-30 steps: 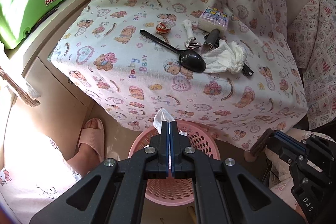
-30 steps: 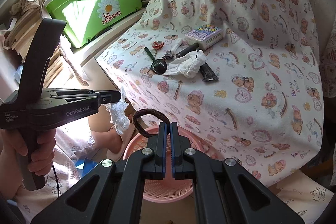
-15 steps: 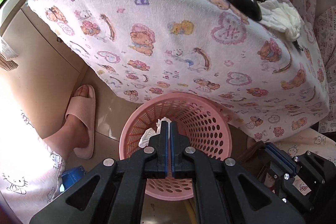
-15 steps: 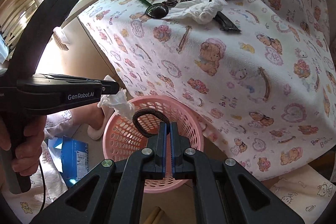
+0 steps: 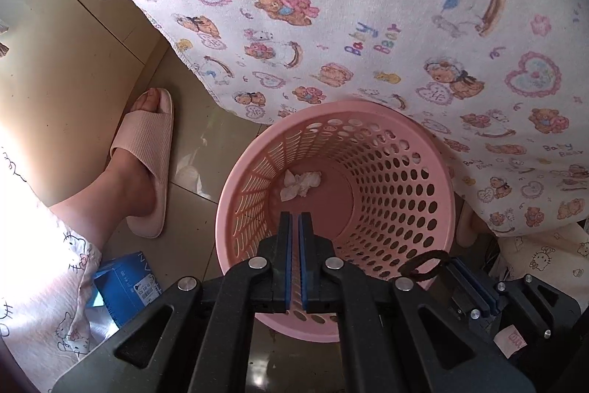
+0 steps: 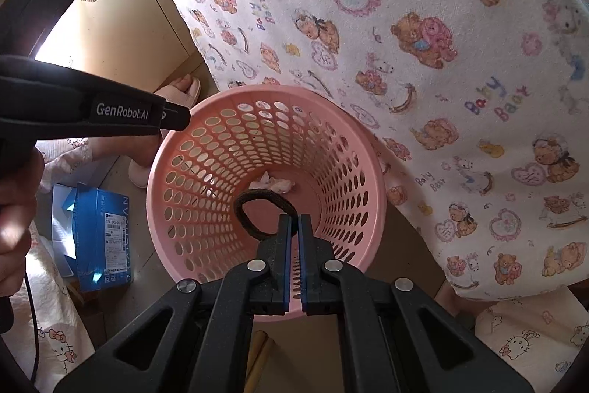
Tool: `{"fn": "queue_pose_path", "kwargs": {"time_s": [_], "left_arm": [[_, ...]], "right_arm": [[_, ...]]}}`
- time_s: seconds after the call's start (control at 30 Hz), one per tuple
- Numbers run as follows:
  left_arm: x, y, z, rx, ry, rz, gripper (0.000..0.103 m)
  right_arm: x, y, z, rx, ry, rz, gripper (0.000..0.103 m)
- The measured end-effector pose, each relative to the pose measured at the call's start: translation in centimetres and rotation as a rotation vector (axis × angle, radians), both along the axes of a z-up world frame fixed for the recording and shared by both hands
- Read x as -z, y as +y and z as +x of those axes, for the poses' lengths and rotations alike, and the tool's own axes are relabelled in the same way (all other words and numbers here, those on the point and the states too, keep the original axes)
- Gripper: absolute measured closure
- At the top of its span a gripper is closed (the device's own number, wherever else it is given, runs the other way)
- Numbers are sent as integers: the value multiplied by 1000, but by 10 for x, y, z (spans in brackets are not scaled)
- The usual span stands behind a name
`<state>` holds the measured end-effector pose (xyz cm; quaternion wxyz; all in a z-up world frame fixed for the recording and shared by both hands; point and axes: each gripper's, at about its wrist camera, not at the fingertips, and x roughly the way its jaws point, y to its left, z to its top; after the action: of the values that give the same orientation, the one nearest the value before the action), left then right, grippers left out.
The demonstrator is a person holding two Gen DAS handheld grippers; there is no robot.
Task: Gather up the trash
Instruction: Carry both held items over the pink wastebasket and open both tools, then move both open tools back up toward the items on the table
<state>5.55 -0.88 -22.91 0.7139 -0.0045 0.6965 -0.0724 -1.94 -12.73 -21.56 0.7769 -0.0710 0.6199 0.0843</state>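
Observation:
A pink perforated basket (image 5: 434, 172) stands on the floor under the table edge; it also shows in the right wrist view (image 6: 176, 150). A crumpled white tissue (image 5: 300, 185) lies on its bottom, also seen in the right wrist view (image 6: 274, 185). My left gripper (image 5: 293, 218) is over the basket rim, its jaws a narrow slit apart and empty. My right gripper (image 6: 293, 220) is shut on a dark brown hair tie (image 6: 257, 212), held over the basket mouth. The hair tie and right gripper (image 5: 460, 273) show at the lower right of the left wrist view.
A bear-print cloth (image 5: 368, 6) hangs over the table edge behind the basket. A foot in a pink slipper (image 5: 147, 150) stands to the left. A blue box (image 6: 99, 234) lies on the floor left of the basket. A beige cabinet (image 5: 55, 43) is at far left.
Both grippers have dropped lower and tilted down over the basket. The left gripper let go of the white tissue, which now lies on the basket bottom. The right still holds the hair tie.

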Motion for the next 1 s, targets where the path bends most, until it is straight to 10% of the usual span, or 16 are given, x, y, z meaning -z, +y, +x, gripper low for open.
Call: {"fn": "queue_pose_path", "kwargs": {"time_s": [0.13, 0.2, 0.5, 1.0], "left_arm": [[-3, 2, -3, -17, 2, 43, 37], [-7, 3, -2, -13, -12, 65, 36], [-48, 20, -1, -39, -82, 46, 18], [-147, 16, -15, -9, -575, 152, 12]], "right_arm": [[6, -4, -1, 27, 20, 10, 66], [3, -7, -2, 41, 1, 13, 40], [-16, -13, 0, 74, -16, 50, 35], [-123, -32, -9, 111, -351, 127, 24]]}}
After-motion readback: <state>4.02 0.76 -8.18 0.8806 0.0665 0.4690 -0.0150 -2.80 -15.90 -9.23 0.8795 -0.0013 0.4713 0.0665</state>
